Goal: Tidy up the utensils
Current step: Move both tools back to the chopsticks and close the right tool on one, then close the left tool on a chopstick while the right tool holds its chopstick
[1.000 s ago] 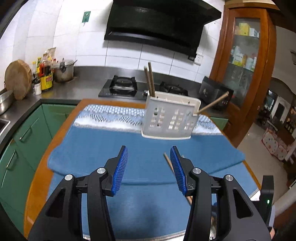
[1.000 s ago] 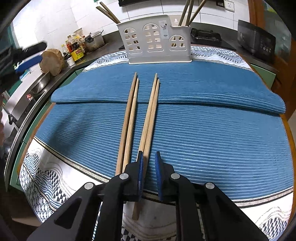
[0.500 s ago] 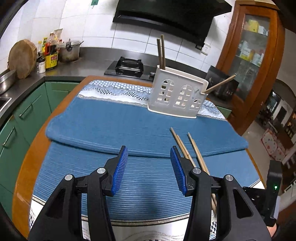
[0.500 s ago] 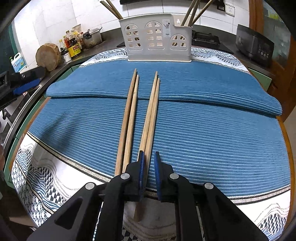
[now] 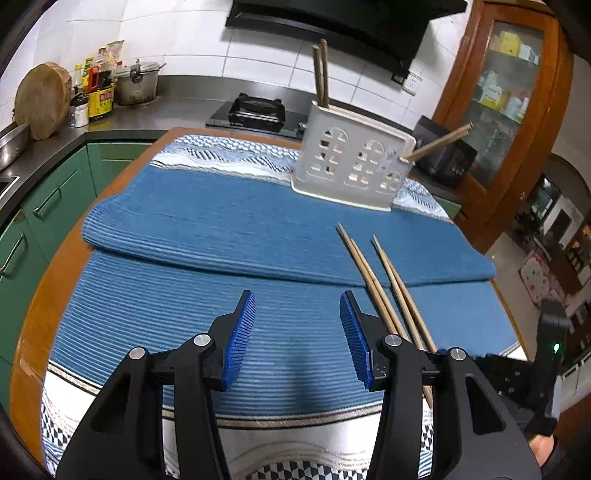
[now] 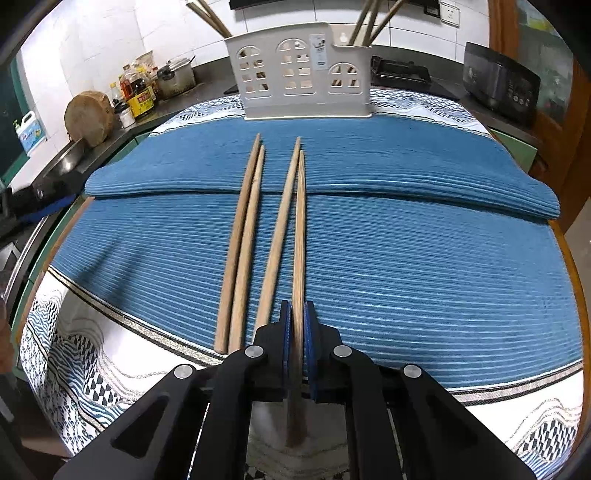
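Right gripper (image 6: 294, 334) at bottom centre of the right wrist view, jaws clamped on one wooden chopstick (image 6: 299, 236); the stick runs from between the blue pads up the frame, its butt end poking out below the pads toward the bottom edge. Its partner chopstick (image 6: 279, 229) lies just left of it, splayed off at the near end, the far tips nearly touching. A second pair (image 6: 243, 240) lies further left, parallel, side by side, flat on the blue ribbed cloth (image 6: 424, 258). Left gripper (image 5: 297, 330) in lower centre of the left wrist view, jaws at a medium gap, nothing between the pads, hovering over the cloth; the loose chopsticks sit to the right of its right finger, partly hidden behind it. Past the cloth's folded edge, a white perforated utensil holder (image 6: 299, 79) stands upright at top centre of the right wrist view, on the patterned end of the cloth, already holding chopsticks (image 6: 364, 22) in its left and right ends, tilted. Behind it, upper left: counter with a wooden chopping block (image 6: 88, 118), bottles, a steel pot (image 6: 175, 77).
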